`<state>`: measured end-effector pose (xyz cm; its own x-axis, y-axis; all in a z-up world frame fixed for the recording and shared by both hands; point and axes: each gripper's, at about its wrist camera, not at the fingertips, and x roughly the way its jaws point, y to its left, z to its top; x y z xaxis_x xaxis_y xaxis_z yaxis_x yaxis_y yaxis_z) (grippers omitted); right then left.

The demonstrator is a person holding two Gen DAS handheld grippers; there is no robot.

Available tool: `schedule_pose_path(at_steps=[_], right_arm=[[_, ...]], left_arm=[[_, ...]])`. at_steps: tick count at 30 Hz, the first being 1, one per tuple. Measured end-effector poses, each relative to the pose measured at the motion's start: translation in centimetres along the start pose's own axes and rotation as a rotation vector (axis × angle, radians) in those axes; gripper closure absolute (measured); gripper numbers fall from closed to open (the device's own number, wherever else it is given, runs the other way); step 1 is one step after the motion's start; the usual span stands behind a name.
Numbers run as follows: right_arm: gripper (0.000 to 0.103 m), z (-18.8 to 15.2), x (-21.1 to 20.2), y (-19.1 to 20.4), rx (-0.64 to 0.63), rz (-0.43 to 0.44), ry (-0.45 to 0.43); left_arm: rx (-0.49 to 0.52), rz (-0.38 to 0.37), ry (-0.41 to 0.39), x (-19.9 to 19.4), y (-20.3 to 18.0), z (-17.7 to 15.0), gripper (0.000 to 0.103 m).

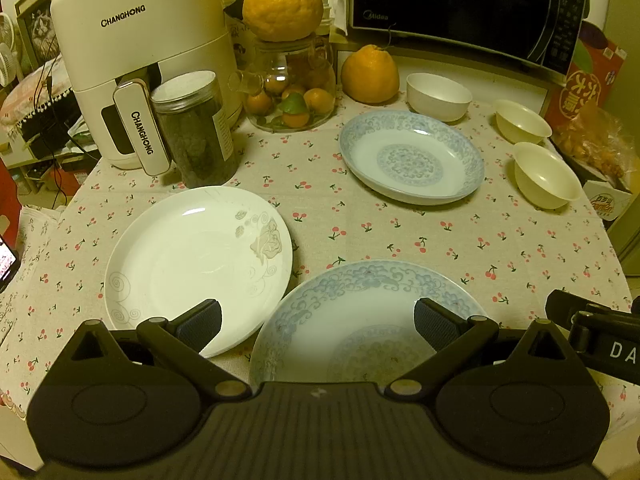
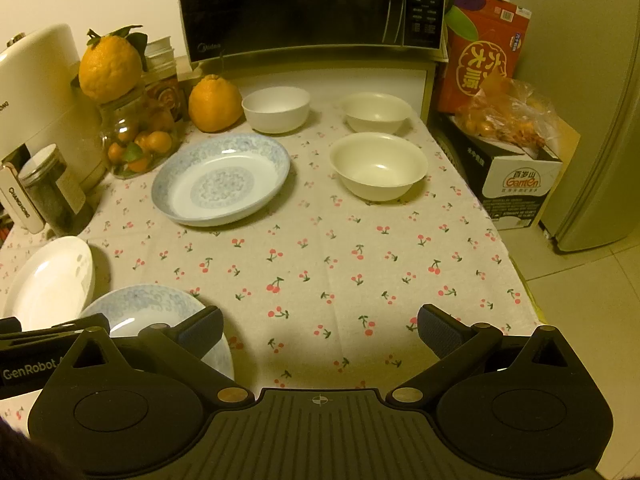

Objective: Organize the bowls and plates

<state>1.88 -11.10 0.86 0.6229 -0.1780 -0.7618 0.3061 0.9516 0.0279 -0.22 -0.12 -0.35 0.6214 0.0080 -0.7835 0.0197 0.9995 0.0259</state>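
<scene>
A white rose-print plate (image 1: pixel 192 260) lies at the left of the cherry-print table. One blue-patterned plate (image 1: pixel 368 312) sits at the front, a second blue-patterned plate (image 1: pixel 412 158) farther back. Three bowls stand at the back right: a white bowl (image 1: pixel 438 96), and two cream bowls (image 1: pixel 522 120) (image 1: pixel 546 176). My left gripper (image 1: pixel 318 320) hangs open over the near blue plate's (image 2: pixel 156 308) front part, holding nothing. My right gripper (image 2: pixel 320 330) is open above bare cloth. The far blue plate (image 2: pixel 222 180), white bowl (image 2: pixel 276 108) and cream bowls (image 2: pixel 376 112) (image 2: pixel 378 164) lie ahead of it.
A white air fryer (image 1: pixel 132 52), a dark jar (image 1: pixel 194 128) and a glass jar of citrus (image 1: pixel 294 88) crowd the back left. A microwave (image 2: pixel 312 8) stands behind, with an orange fruit (image 2: pixel 214 98). Boxes (image 2: pixel 516 184) sit past the table's right edge.
</scene>
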Motion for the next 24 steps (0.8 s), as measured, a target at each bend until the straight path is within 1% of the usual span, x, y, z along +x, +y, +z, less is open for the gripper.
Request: schedule_pose_path(at_steps=[24], right_arm=[[0.000,-0.31,0.13,0.10,0.000,0.000,0.002]], left_arm=[[-0.001,0.000,-0.001,-0.06,-0.01,0.15,0.000]])
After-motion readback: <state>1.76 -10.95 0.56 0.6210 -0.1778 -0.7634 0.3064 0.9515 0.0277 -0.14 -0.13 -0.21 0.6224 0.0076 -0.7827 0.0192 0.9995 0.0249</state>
